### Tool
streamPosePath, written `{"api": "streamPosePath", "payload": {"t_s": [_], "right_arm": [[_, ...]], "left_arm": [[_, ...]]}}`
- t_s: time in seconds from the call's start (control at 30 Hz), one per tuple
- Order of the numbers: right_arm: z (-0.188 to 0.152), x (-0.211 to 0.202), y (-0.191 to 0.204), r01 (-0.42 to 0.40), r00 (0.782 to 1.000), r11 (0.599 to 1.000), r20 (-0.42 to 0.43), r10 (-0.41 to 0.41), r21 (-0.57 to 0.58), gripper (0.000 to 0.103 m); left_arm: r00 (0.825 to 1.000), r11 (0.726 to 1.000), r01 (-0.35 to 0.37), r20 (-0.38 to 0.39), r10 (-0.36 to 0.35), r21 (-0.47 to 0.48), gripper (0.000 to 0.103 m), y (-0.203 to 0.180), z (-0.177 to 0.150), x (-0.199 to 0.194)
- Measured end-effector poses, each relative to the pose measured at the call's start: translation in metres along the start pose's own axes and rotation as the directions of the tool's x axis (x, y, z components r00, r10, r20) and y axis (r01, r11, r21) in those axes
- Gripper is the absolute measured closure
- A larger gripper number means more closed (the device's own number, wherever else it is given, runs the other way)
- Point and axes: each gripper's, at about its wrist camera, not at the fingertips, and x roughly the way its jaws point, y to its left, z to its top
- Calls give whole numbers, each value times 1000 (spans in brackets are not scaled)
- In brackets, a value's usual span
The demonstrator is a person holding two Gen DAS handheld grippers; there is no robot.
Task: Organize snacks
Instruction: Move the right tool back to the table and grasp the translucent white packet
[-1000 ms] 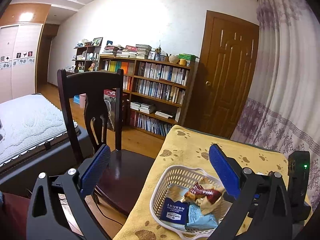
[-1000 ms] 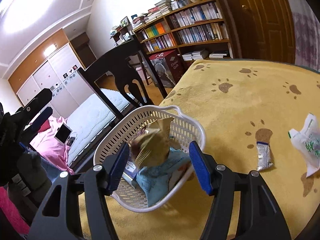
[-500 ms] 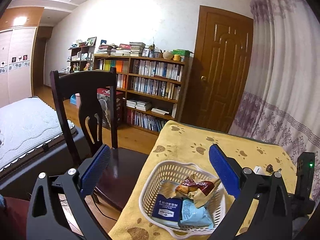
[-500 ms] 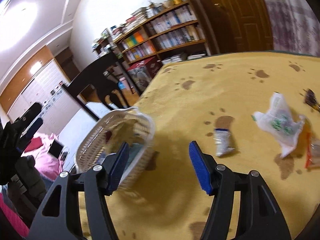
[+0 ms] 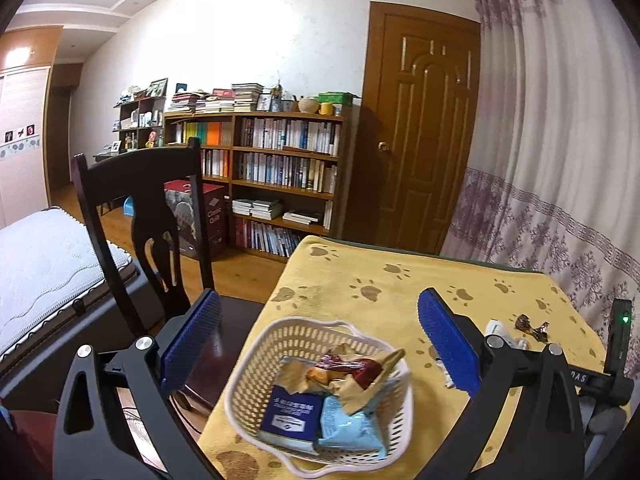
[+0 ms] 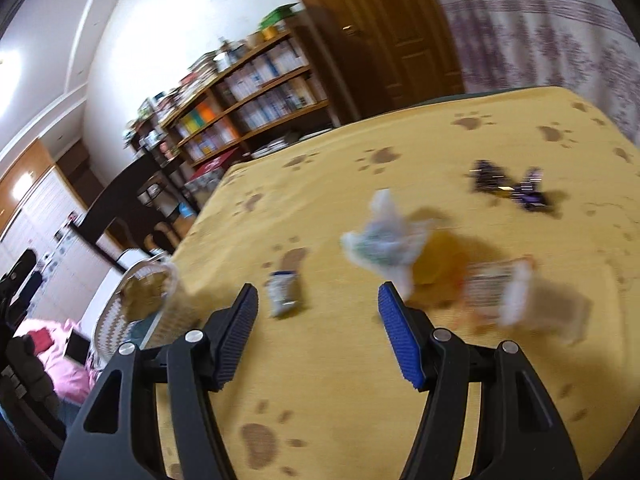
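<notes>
One white basket (image 5: 248,364) sits lower centre in the left wrist view, near the yellow cloth's (image 5: 360,280) left edge, holding three packets (image 5: 340,392). The left gripper (image 5: 318,344) hangs spread and empty above it. In the blurred right view, four loose snacks (image 6: 384,240) lie mid-frame; the right gripper (image 6: 316,312) is spread, bare cloth below.
</notes>
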Motion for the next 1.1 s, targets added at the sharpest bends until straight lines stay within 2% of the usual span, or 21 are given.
{"api": "streamPosePath", "payload": {"t_s": [0.2,0.3,0.43,0.6,0.73,0.87,1.1], "right_arm": [[7,-13,-45,82,996,996,24,-82,18,40],[12,-16,-69,111,993,994,28,-111,15,35],[21,-10,-94,125,992,992,1,-125,2,34],[20,3,-115,69,995,998,-72,-68,6,34],[11,4,-114,46,993,998,-107,-51,-50,33],[4,-5,-105,6,993,994,-117,-19,-108,33],[-10,-24,-90,-19,992,978,-128,-8,-209,33]], "left_arm": [[1000,999,26,-8,-26,39,3,-27,1,1],[999,998,39,-14,-38,56,3,-39,2,3],[998,995,61,-24,-59,78,3,-57,1,4],[996,990,86,-45,-81,114,3,-83,-2,7],[994,985,102,-60,-94,142,3,-102,-5,13],[990,980,122,-84,-110,159,3,-120,-10,22],[981,964,164,-134,-138,211,3,-153,-23,38]]}}
